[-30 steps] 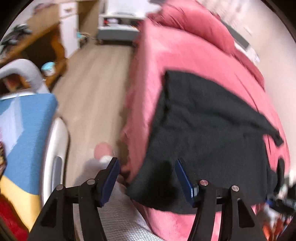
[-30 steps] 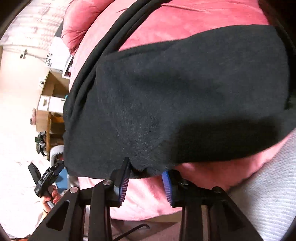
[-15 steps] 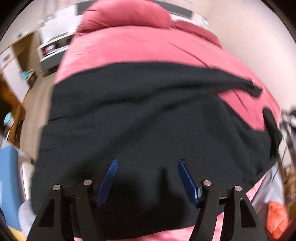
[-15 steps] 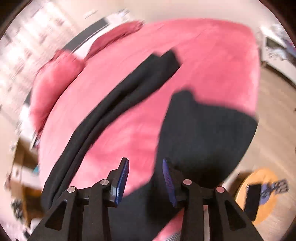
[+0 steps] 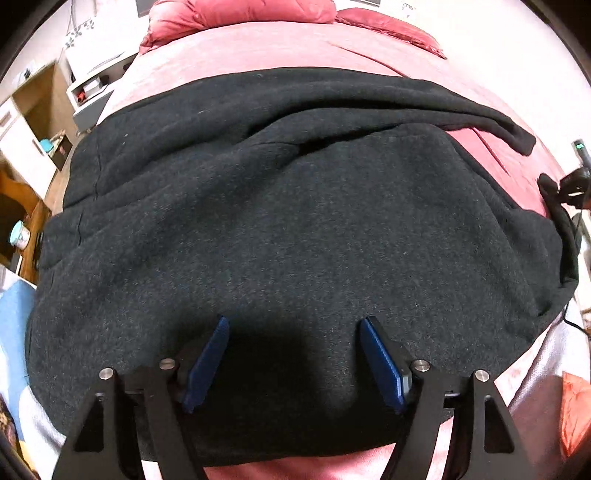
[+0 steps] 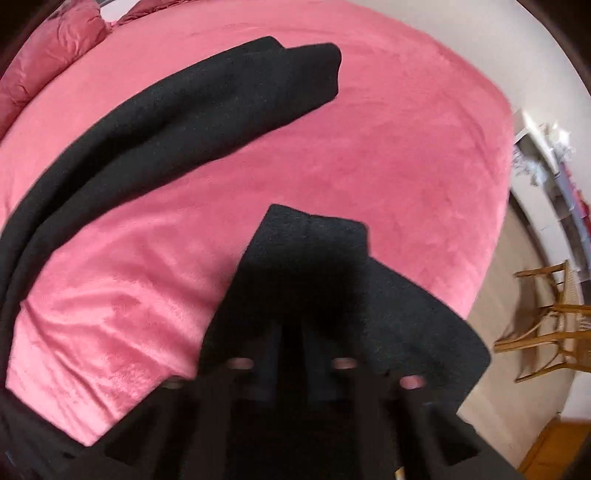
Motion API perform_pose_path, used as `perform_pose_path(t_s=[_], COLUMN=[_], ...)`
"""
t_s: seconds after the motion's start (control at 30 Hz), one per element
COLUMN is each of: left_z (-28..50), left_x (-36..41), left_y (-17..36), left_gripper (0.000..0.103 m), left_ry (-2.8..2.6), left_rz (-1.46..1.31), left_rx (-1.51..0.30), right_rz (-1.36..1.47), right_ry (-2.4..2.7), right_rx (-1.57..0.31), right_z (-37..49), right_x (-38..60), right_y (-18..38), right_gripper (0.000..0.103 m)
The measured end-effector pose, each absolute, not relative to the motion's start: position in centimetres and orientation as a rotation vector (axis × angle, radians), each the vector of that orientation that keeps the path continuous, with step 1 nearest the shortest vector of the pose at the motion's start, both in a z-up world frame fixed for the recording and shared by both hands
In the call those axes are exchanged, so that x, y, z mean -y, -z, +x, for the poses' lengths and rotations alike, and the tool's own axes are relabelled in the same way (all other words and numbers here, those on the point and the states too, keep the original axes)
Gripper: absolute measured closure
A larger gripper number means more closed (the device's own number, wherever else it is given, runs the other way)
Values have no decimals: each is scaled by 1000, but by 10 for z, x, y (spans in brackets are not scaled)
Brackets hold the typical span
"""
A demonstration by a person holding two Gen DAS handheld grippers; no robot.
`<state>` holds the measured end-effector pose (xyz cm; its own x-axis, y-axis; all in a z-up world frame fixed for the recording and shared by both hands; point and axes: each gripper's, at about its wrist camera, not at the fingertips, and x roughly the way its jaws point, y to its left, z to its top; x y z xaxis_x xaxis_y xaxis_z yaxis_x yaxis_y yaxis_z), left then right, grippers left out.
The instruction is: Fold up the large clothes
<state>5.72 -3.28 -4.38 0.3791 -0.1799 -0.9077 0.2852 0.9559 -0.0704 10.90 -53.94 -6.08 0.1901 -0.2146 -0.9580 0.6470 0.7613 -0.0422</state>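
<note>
A large black garment [image 5: 295, 206] lies spread on a pink bed [image 5: 258, 48]. My left gripper [image 5: 294, 321] hovers low over the garment's near part. Its jaws are opening, and the blue pads [image 5: 207, 354] stand wide apart with only flat cloth below them. In the right wrist view a long black sleeve [image 6: 184, 110] runs across the pink bed [image 6: 369, 166]. A second black flap [image 6: 314, 258] rises into my right gripper [image 6: 291, 332], which is shut on it. The cloth hides its pads. That right gripper [image 5: 574, 182] also shows at the garment's right end.
Pink pillows [image 5: 240, 14] lie at the bed's head. A white cabinet [image 5: 22, 147] and a low shelf unit [image 5: 88, 92] stand to the left, with blue fabric [image 5: 14, 325] nearby. A wooden chair [image 6: 546, 325] stands on the wood floor [image 6: 491, 295] past the bed's right edge.
The left view swung from the floor and bed edge to above the garment, and its jaws widened. The right gripper left the hem, crossed the bed and shut on a black flap.
</note>
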Motion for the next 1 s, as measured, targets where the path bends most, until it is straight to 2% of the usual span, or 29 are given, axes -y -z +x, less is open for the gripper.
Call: perform_pose_path(t_s=[0.13, 0.17, 0.37, 0.47, 0.5, 0.53, 0.6, 0.7, 0.77, 0.8, 0.9, 1.0], left_z=[62, 65, 67, 60, 57, 57, 52, 46, 46, 49, 46, 44], left_x=[25, 23, 8, 14, 15, 19, 27, 32, 34, 37, 46, 65], left_y=[38, 38, 35, 36, 37, 37, 40, 40, 38, 36, 28, 27], left_gripper=[29, 29, 29, 28, 27, 25, 23, 22, 22, 22, 22, 22], left_ry=[292, 288, 275, 265, 262, 258, 251, 243, 244, 250, 280, 332], left_rz=[56, 35, 2, 28, 33, 36, 36, 46, 38, 25, -6, 25], left_rx=[-1140, -1145, -1152, -1142, -1137, -1133, -1127, -1120, -1110, -1104, -1073, -1067], right_rz=[510, 546, 566, 546, 537, 519, 483, 488, 499, 509, 539, 520], right_ry=[559, 519, 343, 305, 311, 336, 431, 501, 540, 556, 609, 629], right_rx=[-1107, -1048, -619, -560, -619, -689, -832, -1029, -1085, -1105, -1165, -1195], right_z=[96, 93, 72, 50, 48, 50, 52, 54, 56, 56, 64, 77], right_x=[548, 548, 545, 548, 553, 553, 555, 563, 563, 561, 560, 562], right_y=[20, -1, -157, -201, -197, -187, -144, -47, -6, 10, 45, 64], right_gripper=[99, 103, 103, 102, 93, 72, 55, 55, 55, 54, 40, 40])
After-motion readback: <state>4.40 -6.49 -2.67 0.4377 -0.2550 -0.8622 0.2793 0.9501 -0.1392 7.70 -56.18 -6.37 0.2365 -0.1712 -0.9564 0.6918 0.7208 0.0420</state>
